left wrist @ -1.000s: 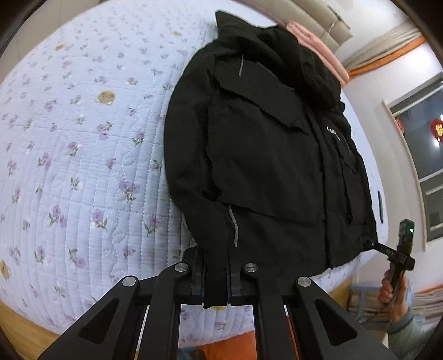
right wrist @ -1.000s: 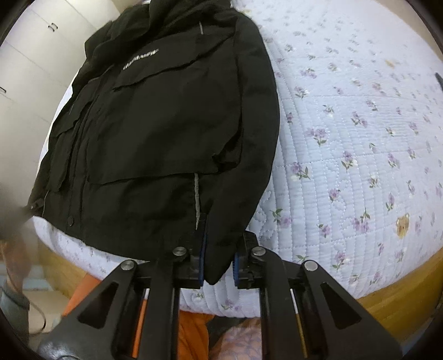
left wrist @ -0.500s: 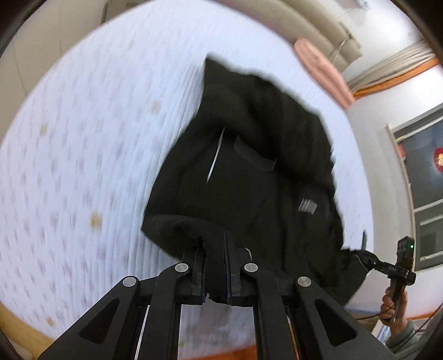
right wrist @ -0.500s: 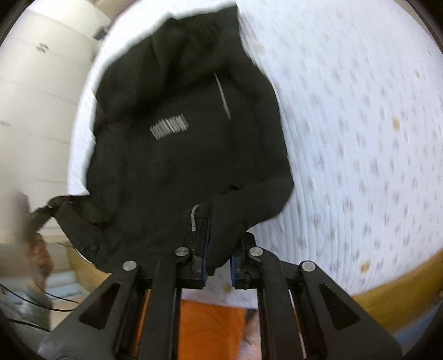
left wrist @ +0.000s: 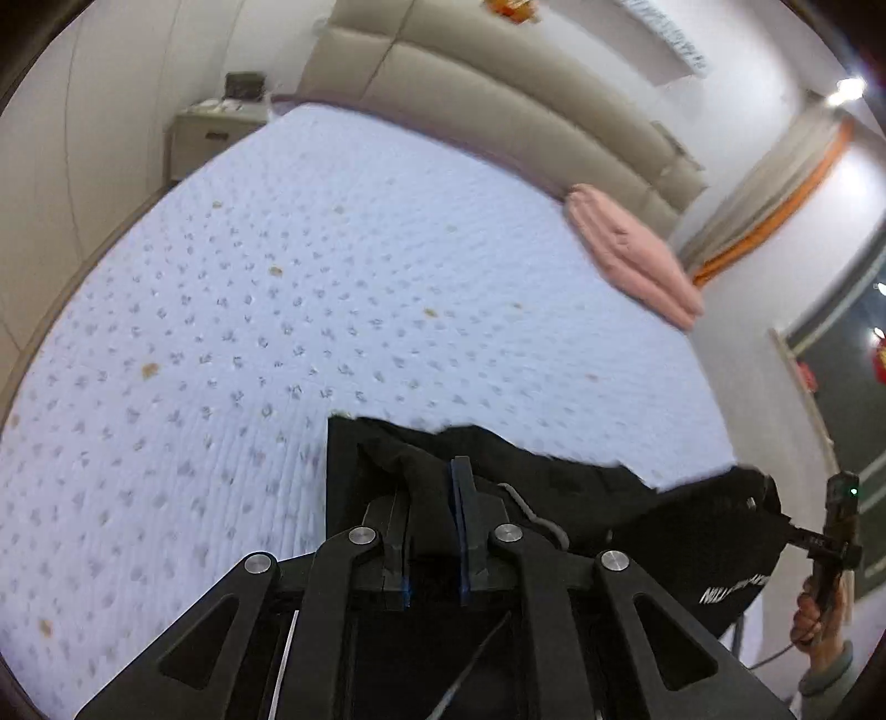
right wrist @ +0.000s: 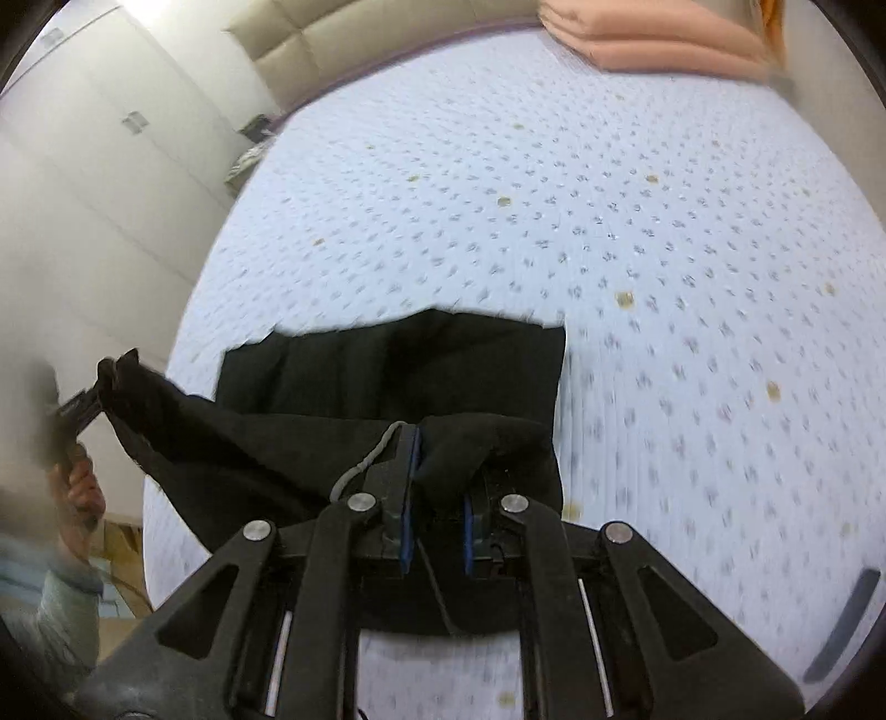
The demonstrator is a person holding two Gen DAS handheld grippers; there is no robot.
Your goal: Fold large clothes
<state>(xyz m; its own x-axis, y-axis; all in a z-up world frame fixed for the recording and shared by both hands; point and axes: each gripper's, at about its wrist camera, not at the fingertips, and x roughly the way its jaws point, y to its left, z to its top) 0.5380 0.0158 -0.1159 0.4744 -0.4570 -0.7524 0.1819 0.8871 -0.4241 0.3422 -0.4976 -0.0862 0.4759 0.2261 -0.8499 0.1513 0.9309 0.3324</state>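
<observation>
Two grippers holding a black jacket [left wrist: 581, 498] over a bed [left wrist: 332, 310].
L gripper [left wrist: 434, 498] & R gripper [right wrist: 437, 471] both clamped on jacket fabric, lower centre; pink blanket [left wrist: 631, 255] upper right.

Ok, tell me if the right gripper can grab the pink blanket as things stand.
Probably not: the right gripper is shut on the black jacket, and the pink blanket lies across the bed by the headboard.

The black jacket [left wrist: 559, 487], spread flat over the bed [left wrist: 332, 310] a second ago, now hangs bunched above its near edge, leaving the quilt toward the headboard [left wrist: 498, 105] bare.
</observation>
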